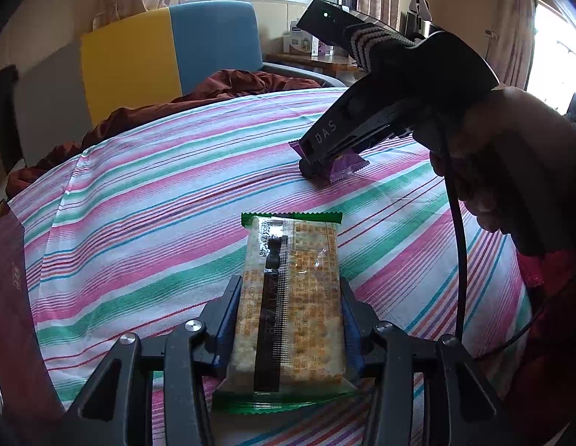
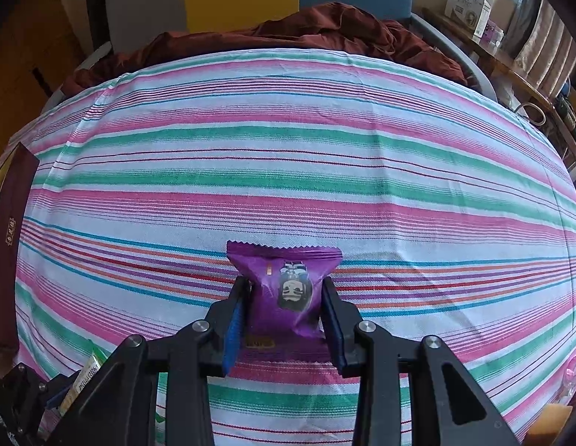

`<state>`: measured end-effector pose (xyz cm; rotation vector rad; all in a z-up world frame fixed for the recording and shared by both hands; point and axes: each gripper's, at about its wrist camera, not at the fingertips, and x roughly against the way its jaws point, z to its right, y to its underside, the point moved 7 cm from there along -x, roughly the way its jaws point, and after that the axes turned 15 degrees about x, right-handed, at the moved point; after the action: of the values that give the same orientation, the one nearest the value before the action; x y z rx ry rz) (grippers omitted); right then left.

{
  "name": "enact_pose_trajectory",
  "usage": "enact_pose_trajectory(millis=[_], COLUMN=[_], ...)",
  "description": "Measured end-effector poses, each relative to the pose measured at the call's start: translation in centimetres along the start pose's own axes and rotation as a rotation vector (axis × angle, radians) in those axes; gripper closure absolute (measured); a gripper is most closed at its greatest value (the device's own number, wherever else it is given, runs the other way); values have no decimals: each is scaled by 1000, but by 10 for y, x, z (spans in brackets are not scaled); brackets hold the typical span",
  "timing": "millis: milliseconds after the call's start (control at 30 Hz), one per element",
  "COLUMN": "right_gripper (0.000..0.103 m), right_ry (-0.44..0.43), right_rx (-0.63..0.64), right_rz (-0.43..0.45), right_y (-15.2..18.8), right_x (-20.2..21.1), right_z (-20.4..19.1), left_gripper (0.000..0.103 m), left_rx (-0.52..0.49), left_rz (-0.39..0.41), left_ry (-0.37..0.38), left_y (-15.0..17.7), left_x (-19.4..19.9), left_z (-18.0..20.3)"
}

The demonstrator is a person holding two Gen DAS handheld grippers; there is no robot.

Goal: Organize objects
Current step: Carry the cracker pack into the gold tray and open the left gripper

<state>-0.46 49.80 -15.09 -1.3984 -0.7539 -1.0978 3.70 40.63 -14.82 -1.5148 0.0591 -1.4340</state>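
We hold one snack in each gripper above the striped sheet [image 2: 288,156]. Our left gripper [image 1: 288,319] is clamped on the cracker pack [image 1: 288,297], whose long axis runs straight out toward 12 o'clock, its near half between the pads. Our right gripper [image 2: 284,319] is pinched narrow on the purple packet [image 2: 284,290], its crimped edge also pointing to 12. From the left wrist view, the right gripper [image 1: 317,163] sits at about 1 o'clock, its tip down at the sheet. A dark red box [image 2: 9,238] lies at 9 o'clock, so we judge the left hand nearer to it. Only the left view shows the purple packet [image 1: 347,167] low on the sheet; only the right view shows its printed face.
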Motion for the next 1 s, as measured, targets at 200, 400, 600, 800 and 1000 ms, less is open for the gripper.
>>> enact_pose_trajectory(millis=[200, 400, 600, 800, 1000], right_gripper=[66, 66, 66, 66, 66], right_ry=[11, 10, 17, 29, 43], right_rx=[18, 24, 34, 47, 57], right_rz=[3, 15, 23, 27, 31], right_y=[0, 1, 2, 3, 5], right_x=[-1, 0, 0, 0, 3], right_z=[-4, -2, -2, -3, -6], left_gripper=[56, 57, 57, 57, 57], left_rx=[-5, 20, 94, 175, 332], left_rz=[6, -12, -6, 61, 135], left_ry=[-15, -41, -42, -47, -102], left_y=[1, 3, 1, -18, -31], left_x=[2, 11, 37, 77, 123], left_z=[0, -6, -20, -45, -105])
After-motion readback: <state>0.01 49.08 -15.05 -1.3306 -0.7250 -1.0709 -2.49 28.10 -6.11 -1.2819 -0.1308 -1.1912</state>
